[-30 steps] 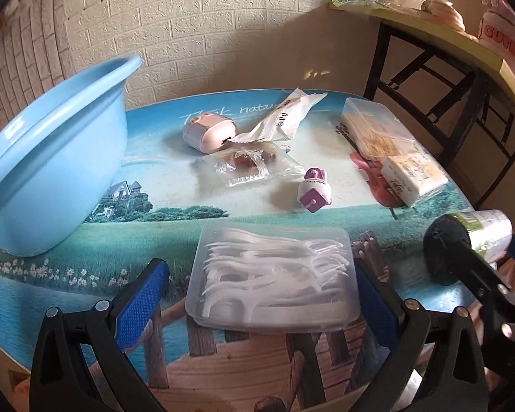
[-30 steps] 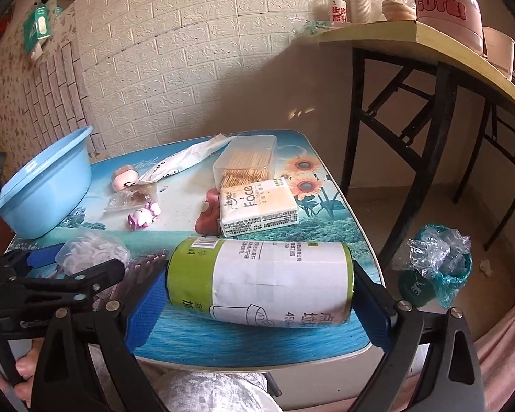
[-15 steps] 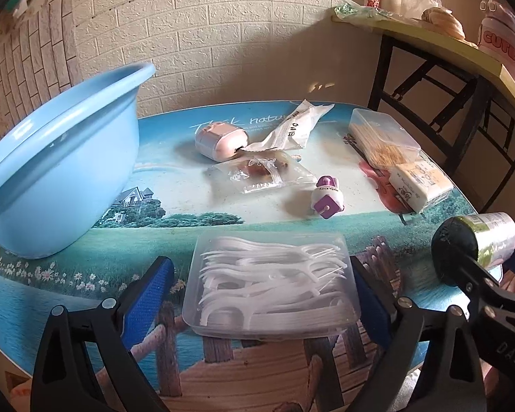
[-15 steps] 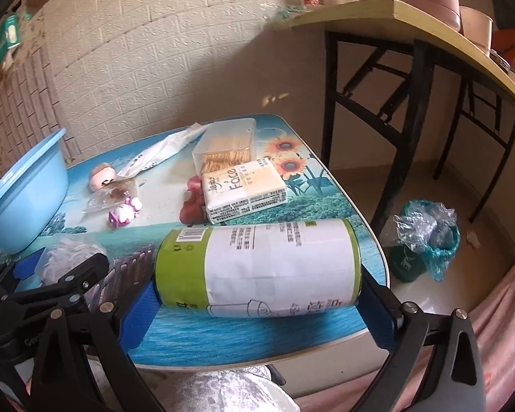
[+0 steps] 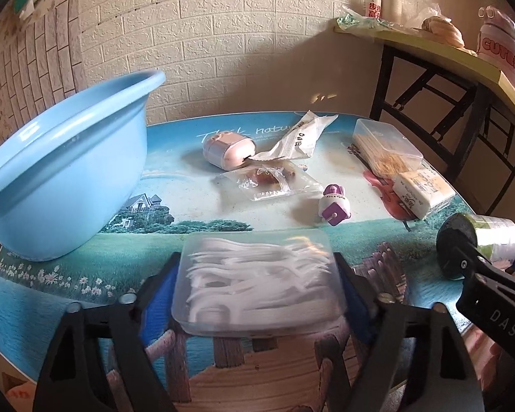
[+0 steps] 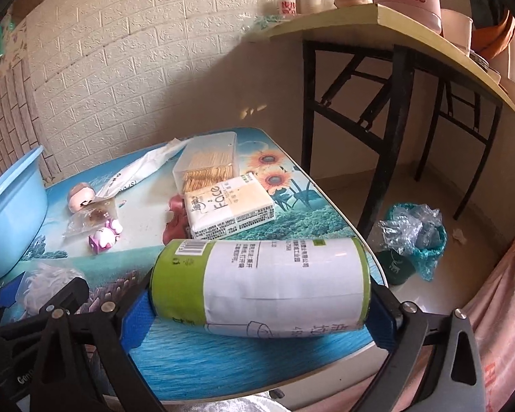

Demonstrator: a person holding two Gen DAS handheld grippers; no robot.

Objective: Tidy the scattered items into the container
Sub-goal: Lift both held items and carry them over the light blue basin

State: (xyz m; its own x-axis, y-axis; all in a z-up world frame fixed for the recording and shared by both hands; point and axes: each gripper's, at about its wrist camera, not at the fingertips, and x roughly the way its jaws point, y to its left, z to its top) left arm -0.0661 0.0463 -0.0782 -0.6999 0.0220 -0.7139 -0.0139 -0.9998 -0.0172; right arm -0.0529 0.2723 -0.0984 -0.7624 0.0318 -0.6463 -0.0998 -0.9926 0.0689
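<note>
The left gripper (image 5: 259,295) has the clear box of floss picks (image 5: 257,281) between its jaws, and the jaws are closing. The blue pads sit right at the two short ends of the box, so its long axis runs from finger to finger; whether they already press on it I cannot tell for sure, but they look to be touching. The box lies flat on the printed table (image 5: 189,213), at its near edge. The blue basin (image 5: 61,178) is to the left and a little further back, tilted with its rim high, so I judge the box must go up and leftward over this rim. The right gripper (image 6: 261,309) is clamped on the ends of the roll of trash bags (image 6: 261,285), which lies crosswise at the near right edge, farther from the basin.
</note>
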